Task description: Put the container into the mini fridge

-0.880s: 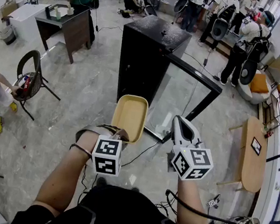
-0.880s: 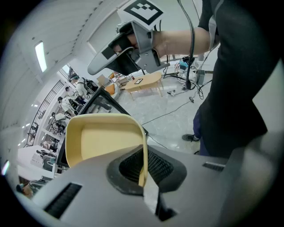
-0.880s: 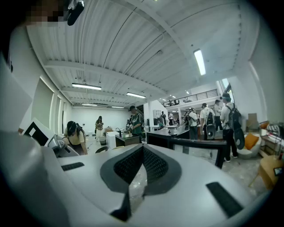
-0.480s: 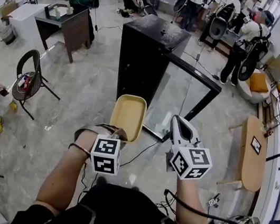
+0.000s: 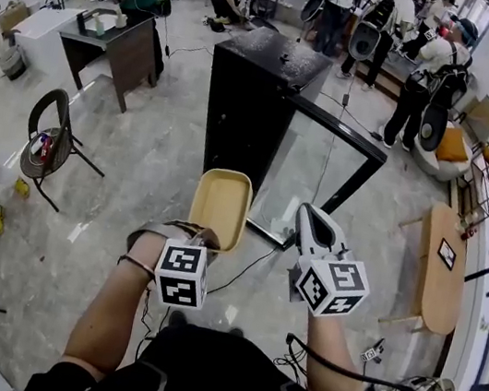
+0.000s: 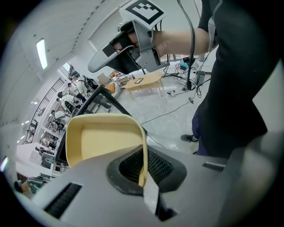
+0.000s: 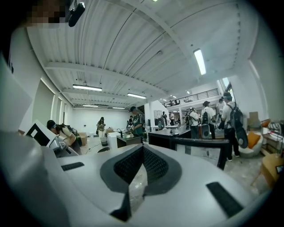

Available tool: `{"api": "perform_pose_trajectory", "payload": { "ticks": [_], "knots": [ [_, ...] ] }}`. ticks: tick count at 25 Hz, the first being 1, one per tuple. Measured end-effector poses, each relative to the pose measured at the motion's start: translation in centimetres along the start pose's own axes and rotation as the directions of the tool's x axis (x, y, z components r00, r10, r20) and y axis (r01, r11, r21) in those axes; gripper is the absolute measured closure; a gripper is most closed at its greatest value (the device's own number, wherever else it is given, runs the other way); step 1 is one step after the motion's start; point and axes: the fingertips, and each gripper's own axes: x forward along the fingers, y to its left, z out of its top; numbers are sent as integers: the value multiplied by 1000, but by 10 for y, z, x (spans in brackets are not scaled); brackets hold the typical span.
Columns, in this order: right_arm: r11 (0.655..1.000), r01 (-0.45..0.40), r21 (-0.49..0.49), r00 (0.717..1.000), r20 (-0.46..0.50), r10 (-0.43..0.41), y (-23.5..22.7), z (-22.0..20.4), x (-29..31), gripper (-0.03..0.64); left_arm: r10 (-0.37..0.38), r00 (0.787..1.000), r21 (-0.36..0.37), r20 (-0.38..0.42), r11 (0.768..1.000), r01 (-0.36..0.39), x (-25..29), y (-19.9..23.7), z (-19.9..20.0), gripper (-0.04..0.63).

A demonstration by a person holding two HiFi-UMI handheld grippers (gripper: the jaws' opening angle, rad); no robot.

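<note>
A shallow yellow container (image 5: 220, 204) hangs over the floor in front of the black mini fridge (image 5: 254, 89). The fridge's glass door (image 5: 324, 171) stands open to the right. My left gripper (image 5: 210, 233) is shut on the container's near rim, tilted downward. In the left gripper view the rim of the container (image 6: 104, 137) runs thin between the pads of that gripper (image 6: 143, 175). My right gripper (image 5: 305, 215) is level beside it, near the door's lower edge, shut with nothing in it. Through the right gripper (image 7: 135, 175) I see the fridge (image 7: 171, 135) ahead.
A black cable (image 5: 247, 261) trails on the marble floor below the container. A chair (image 5: 54, 133) and a dark desk (image 5: 122, 42) stand at the left, a wooden bench (image 5: 443, 267) at the right. Several people (image 5: 435, 74) stand behind the fridge.
Both grippers and the container stay almost where they were. A person at the left edge has moved out of view.
</note>
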Motion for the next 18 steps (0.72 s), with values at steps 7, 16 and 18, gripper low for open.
{"api": "perform_pose_trajectory", "payload": {
  "ticks": [7, 16, 18],
  "knots": [
    [1000, -14, -15, 1000, -6, 14, 13, 0, 3, 611, 0, 1000, -3, 6, 1000, 0, -3, 1, -8, 584],
    [1000, 23, -5, 1000, -13, -23, 20, -1, 10, 609, 0, 1000, 26, -8, 1000, 1, -8, 2, -22, 584],
    [1000, 15, -1, 1000, -17, -15, 24, -4, 11, 609, -10, 1000, 19, -4, 1000, 10, -7, 0, -26, 584]
  ]
}}
